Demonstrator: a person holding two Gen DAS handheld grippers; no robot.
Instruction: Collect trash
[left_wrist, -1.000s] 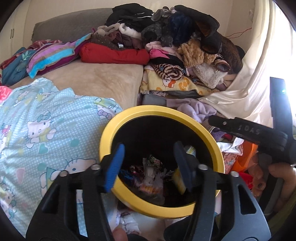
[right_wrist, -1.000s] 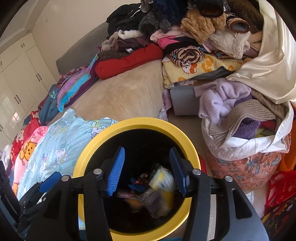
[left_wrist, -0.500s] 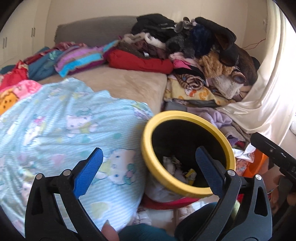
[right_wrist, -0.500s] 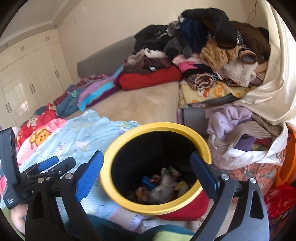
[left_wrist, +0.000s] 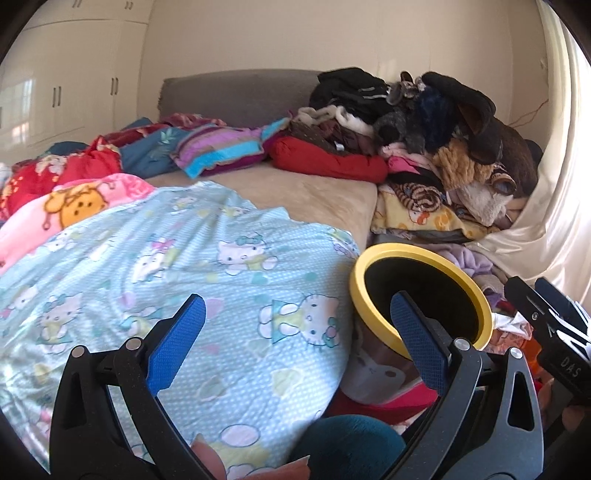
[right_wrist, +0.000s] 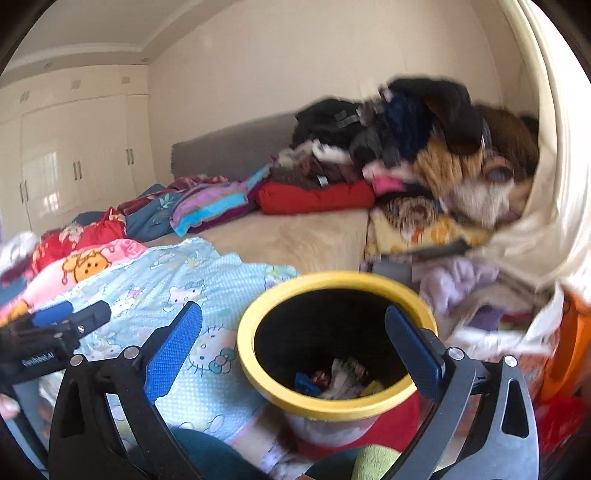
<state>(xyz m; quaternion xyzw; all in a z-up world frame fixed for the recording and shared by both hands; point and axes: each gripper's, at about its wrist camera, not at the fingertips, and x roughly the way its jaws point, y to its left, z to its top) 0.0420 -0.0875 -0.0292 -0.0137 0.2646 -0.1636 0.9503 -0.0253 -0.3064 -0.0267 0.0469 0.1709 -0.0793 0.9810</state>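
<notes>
A trash bin with a yellow rim (right_wrist: 258, 373) stands beside the bed; crumpled wrappers and trash (right_wrist: 340, 376) lie at its bottom. In the left wrist view the bin's rim (left_wrist: 373, 317) is at the right, its inside dark. My left gripper (left_wrist: 295, 332) is open and empty, over the blue Hello Kitty blanket (left_wrist: 207, 266). My right gripper (right_wrist: 291, 332) is open and empty, above the bin's near side. The left gripper also shows in the right wrist view (right_wrist: 55, 325), and the right one at the edge of the left wrist view (left_wrist: 546, 314).
A bed with a beige sheet (left_wrist: 295, 195) holds a large heap of clothes (left_wrist: 424, 122) at the far right. A pink blanket (left_wrist: 74, 203) lies at left. A laundry bag with purple clothes (right_wrist: 480, 295) stands right of the bin. White wardrobes (right_wrist: 74, 166) line the left wall.
Both grippers opened wide and pulled back and up from the bin. The views swung left, so the bin now sits lower right and more of the bed shows.
</notes>
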